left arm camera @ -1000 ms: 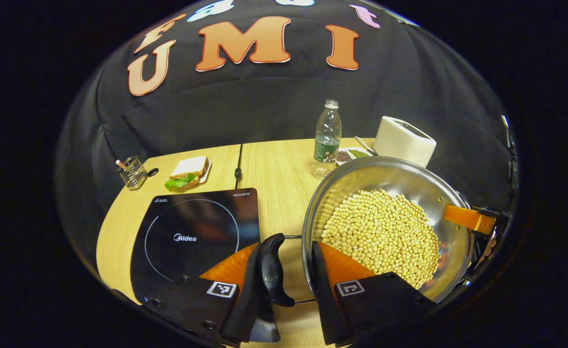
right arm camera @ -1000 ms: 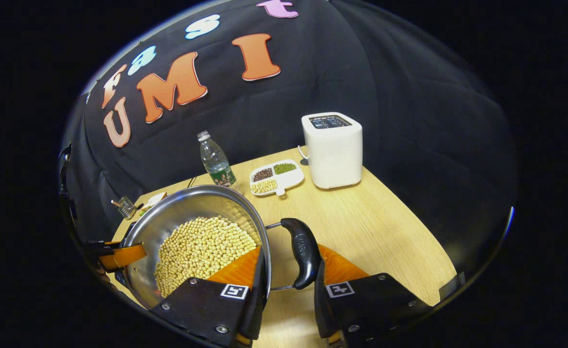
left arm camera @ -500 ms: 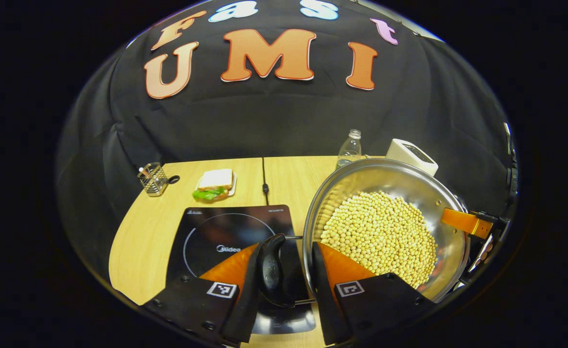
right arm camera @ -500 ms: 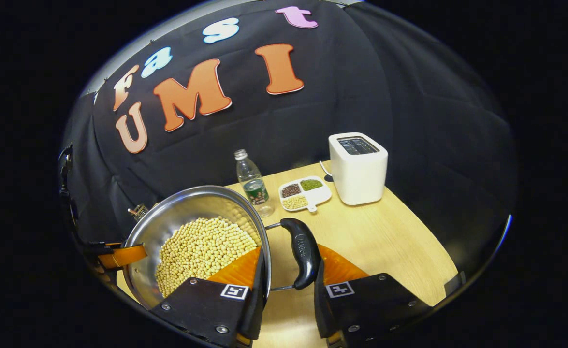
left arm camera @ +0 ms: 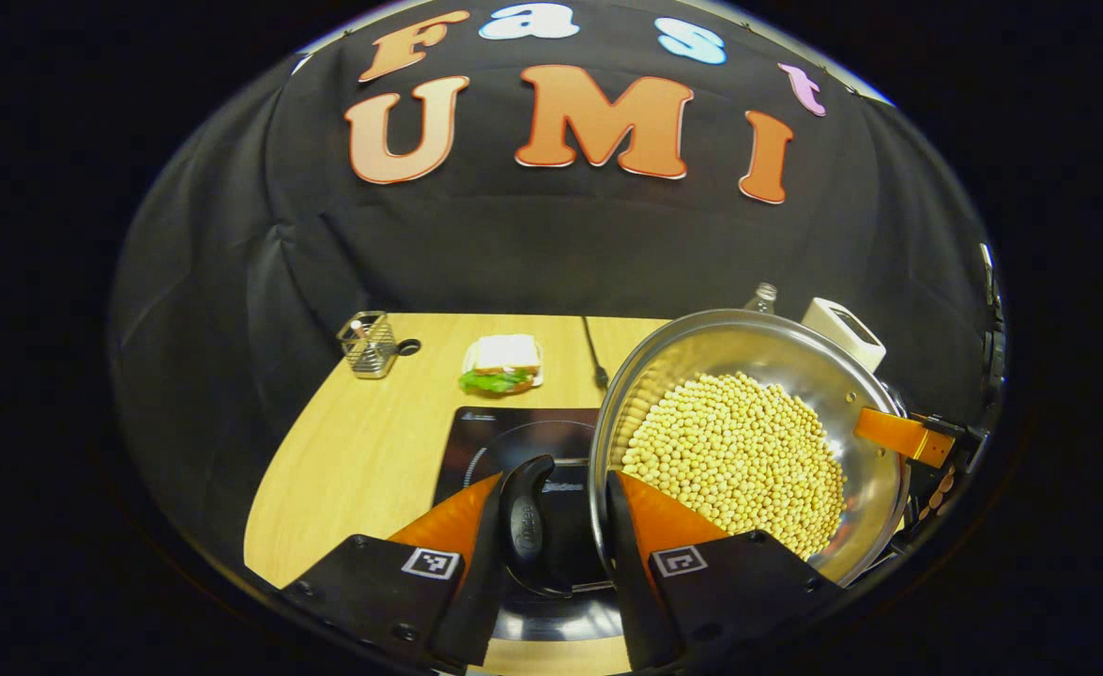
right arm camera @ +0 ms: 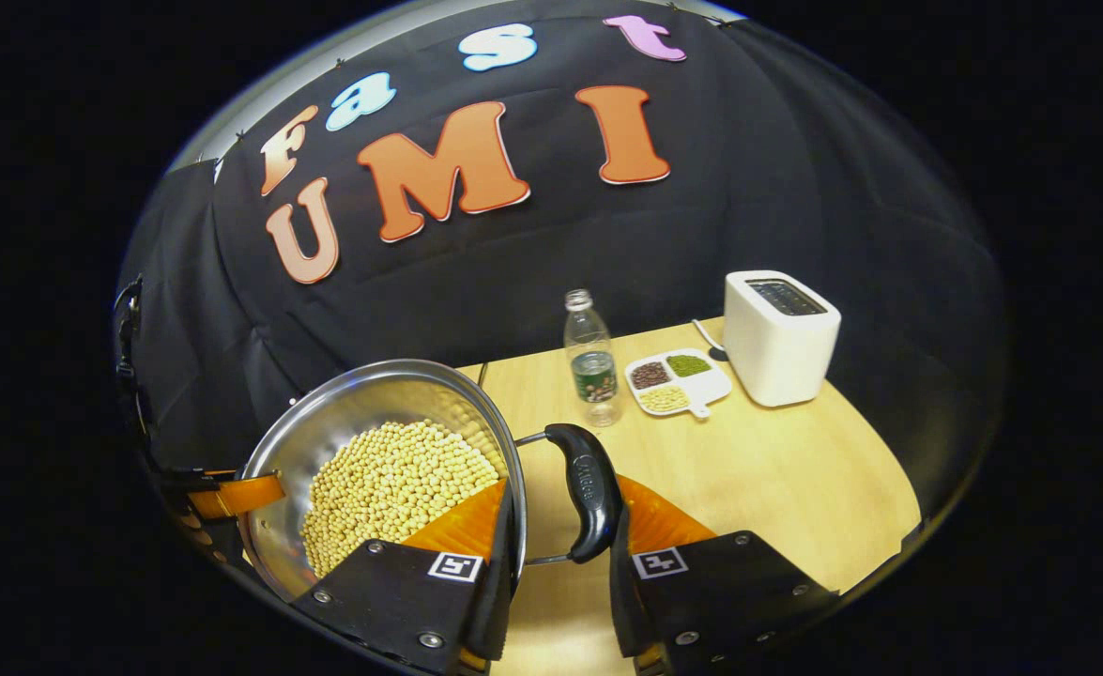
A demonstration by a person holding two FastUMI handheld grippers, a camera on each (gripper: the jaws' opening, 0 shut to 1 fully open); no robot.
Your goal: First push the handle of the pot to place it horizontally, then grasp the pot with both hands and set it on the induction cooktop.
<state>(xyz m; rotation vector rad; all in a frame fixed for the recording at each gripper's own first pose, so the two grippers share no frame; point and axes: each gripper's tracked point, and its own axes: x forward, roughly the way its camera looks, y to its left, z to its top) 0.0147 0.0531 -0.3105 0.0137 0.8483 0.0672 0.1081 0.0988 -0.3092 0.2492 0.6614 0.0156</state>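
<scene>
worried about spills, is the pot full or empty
Partly full: soybeans cover the pot's bottom, with bare steel wall above them up to the rim.

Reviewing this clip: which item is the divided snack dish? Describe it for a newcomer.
Find the white toaster at the wooden table's far end. The dish lies between it and the water bottle: flat, white, three compartments holding dark, green and yellow grains.

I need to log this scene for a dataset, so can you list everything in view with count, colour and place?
Round steel pot: 1, silver, held between both tongs.
Soybeans: many, yellow, in pot.
Induction cooktop: 1, black, under left handle.
Sandwich: 1, white-green, table rear.
Wire basket: 1, metal, rear corner.
Plastic bottle: 1, clear, mid-table.
Divided dish: 1, white, beside toaster.
Toaster: 1, white, right rear.
Left tongs: orange-black, on pot handle.
Right tongs: orange-black, on opposite handle.
</scene>
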